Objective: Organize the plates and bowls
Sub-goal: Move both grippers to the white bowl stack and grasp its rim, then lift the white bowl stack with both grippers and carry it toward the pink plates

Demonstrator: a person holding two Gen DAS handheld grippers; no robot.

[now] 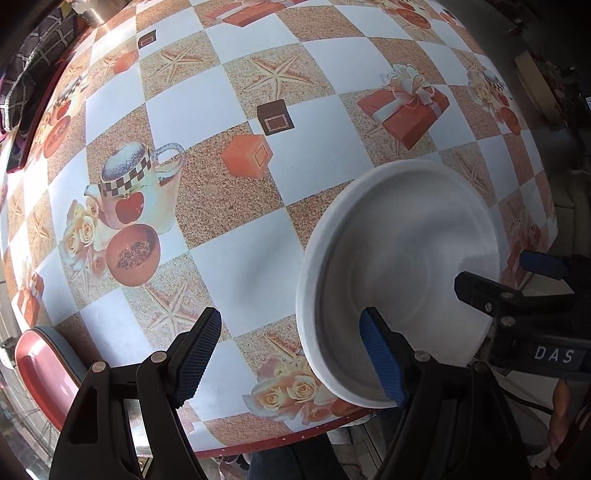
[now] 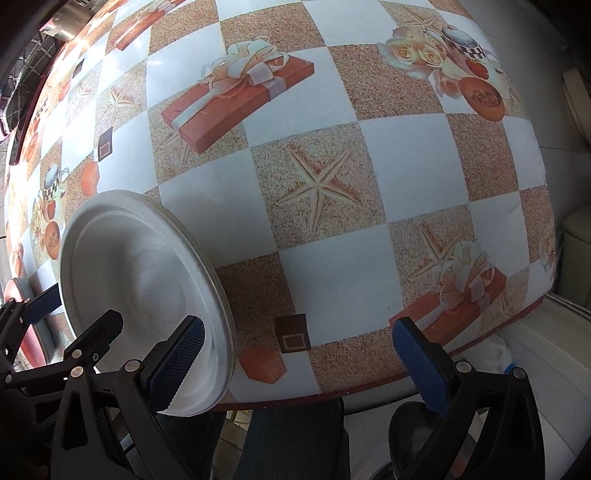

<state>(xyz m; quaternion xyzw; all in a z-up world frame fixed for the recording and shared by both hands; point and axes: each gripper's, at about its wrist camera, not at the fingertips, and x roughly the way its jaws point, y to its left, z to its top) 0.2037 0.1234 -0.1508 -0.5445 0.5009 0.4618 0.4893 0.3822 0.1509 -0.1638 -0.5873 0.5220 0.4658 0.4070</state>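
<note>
A white plate (image 1: 402, 243) lies at the table's near edge, also seen in the right wrist view (image 2: 140, 266); its rim looks doubled there, so it may be a stack. My left gripper (image 1: 291, 354) is open and empty, its right finger over the plate's near part, its left finger over bare table. My right gripper (image 2: 299, 365) is open and empty, its left finger over the plate's near right rim. No bowl is in view.
The table (image 1: 229, 266) wears a checked cloth printed with starfish, gift boxes and teapots. A red chair seat (image 1: 40, 373) stands at the near left. A steel vessel (image 1: 92, 14) sits at the far left. The right gripper shows at the plate's right (image 1: 491, 295).
</note>
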